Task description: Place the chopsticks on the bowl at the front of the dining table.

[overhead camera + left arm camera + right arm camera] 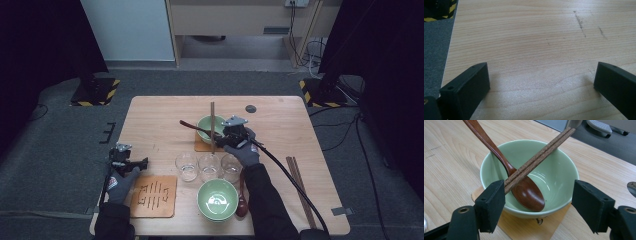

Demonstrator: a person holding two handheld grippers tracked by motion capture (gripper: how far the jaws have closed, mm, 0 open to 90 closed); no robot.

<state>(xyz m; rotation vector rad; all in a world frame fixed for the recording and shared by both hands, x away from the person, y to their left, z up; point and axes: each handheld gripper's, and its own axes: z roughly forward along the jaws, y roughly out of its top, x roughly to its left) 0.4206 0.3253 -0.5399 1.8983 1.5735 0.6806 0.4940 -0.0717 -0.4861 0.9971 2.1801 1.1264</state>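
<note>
The table [150, 125] looks half laid. The far green bowl [554, 170] sits on its coaster with a wooden spoon [526, 190] inside and chopsticks [536, 157] across its rim (that setting seems finished). The near bowl [217, 199] lacks its chopsticks, which lie at the table's right. The right gripper [537, 205] stands apart around the far bowl, gripping nothing; the left gripper [541, 82] hovers apart over bare wood.

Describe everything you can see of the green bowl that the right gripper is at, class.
The green bowl is pale, glossy and looks ceramic, standing upright on a thin wooden coaster on the table. A dark wooden spoon lies inside, its handle sticking out over the rim. A pair of brown chopsticks rests across the rim. The right gripper has its fingers open on either side of the bowl; whether they touch it is unclear.
</note>
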